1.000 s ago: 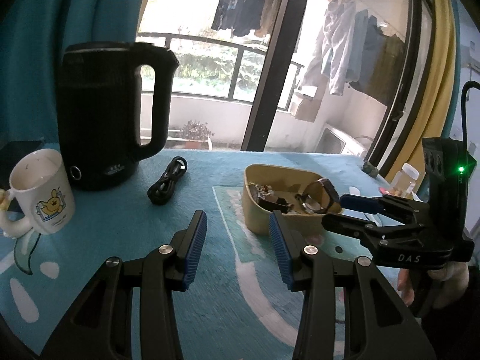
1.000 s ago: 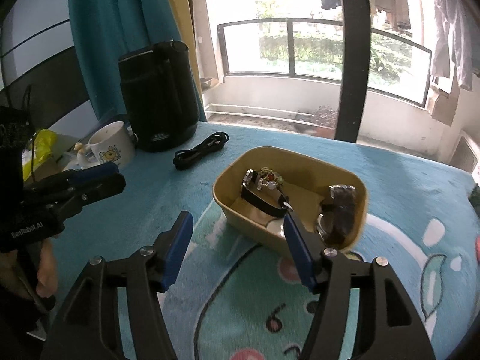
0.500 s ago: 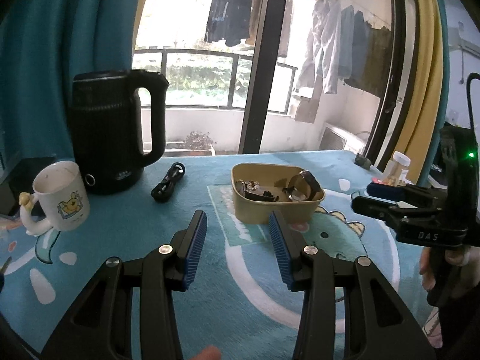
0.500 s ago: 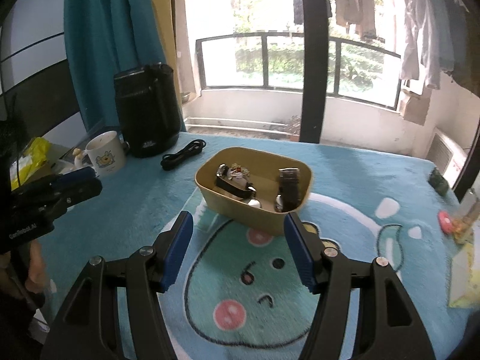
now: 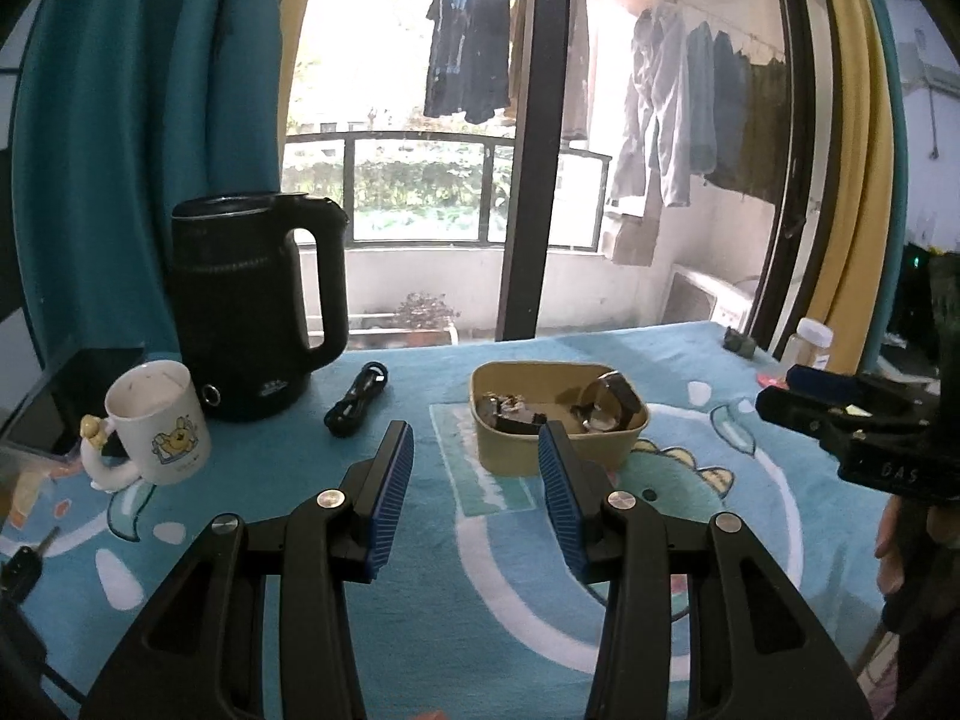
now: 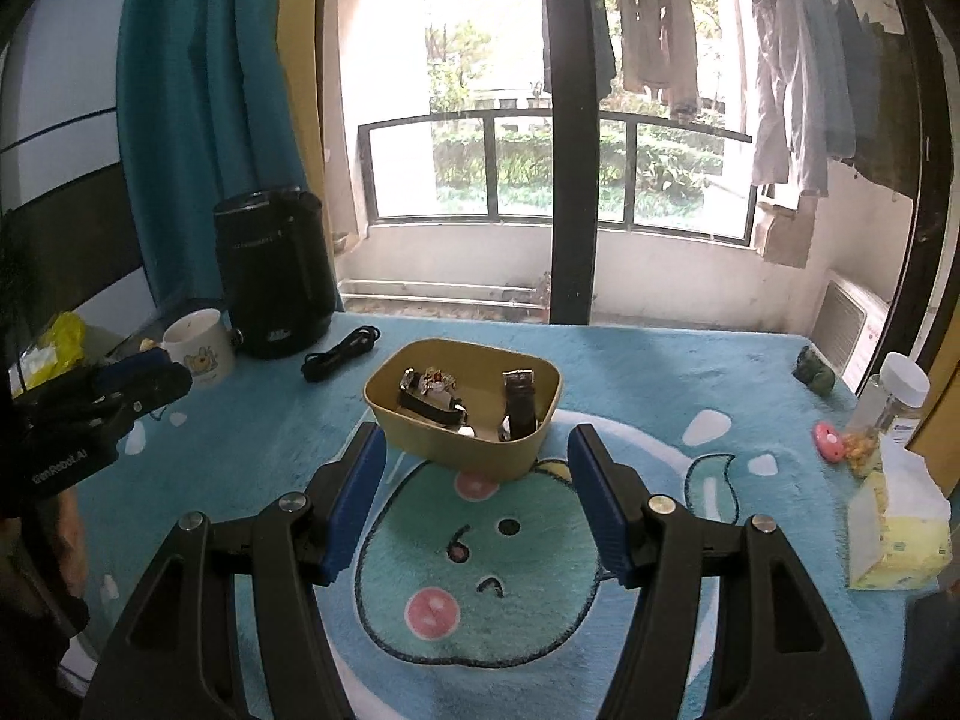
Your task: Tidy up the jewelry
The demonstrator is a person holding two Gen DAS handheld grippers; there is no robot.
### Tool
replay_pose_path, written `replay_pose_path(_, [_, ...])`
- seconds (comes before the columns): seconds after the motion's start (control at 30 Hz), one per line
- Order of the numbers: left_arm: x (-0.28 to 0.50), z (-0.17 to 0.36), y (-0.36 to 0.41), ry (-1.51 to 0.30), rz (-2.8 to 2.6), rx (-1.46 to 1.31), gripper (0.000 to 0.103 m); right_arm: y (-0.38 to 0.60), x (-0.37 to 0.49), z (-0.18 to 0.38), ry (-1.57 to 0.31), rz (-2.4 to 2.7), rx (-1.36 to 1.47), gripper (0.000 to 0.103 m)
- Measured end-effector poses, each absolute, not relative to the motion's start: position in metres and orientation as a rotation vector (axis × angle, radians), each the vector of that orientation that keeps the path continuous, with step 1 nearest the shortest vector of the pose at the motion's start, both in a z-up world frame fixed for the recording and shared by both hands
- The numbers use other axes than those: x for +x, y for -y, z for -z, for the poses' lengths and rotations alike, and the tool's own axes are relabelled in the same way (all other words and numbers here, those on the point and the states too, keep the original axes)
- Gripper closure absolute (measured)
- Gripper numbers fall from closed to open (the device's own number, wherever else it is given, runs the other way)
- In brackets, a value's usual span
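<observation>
The watches [image 6: 521, 405] and small trinkets [image 6: 435, 381] lie gathered inside the yellow tray [image 6: 474, 456] on the blue mat [image 6: 660, 372], so the sorting looks finished (nothing loose visible outside), with left gripper [image 5: 474, 450] and right gripper [image 6: 474, 450] both wide and empty.

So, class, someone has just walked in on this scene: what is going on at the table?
A person holds a two-finger gripper in each hand over a table with a cartoon cloth. The left gripper and right gripper are both open and empty, apart from the yellow tray. Inside the tray lie a black-strapped watch and other small jewelry. Nothing is being gripped. A kettle, mug and coiled cable stand aside.
</observation>
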State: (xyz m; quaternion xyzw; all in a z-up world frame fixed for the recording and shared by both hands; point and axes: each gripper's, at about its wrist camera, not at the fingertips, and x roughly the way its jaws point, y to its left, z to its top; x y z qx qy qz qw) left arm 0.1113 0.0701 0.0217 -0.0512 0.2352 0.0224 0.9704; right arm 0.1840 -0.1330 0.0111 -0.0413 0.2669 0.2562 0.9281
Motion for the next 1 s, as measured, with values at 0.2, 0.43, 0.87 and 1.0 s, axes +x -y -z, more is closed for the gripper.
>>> replay_pose_path(0.2, [0.11,-0.025,-0.068,-0.47,-0.041,-0.098,0.057,0.135,0.184,-0.012,-0.548,-0.522,-0.081,0.04])
replay_pose_path(0.43, [0.109,-0.026,-0.065,-0.464,-0.036,-0.091,0.057,0.139,0.183,-0.011,-0.55,-0.52,-0.082,0.04])
replay_pose_path(0.87, [0.109,-0.028,-0.061,-0.457,-0.024,-0.079,0.057,0.146,0.182,-0.013,-0.542,-0.51,-0.074,0.039])
replay_pose_path(1.0, [0.108,-0.028,-0.061,-0.456,-0.019,-0.077,0.057,0.146,0.183,-0.013,-0.542,-0.509,-0.074,0.039])
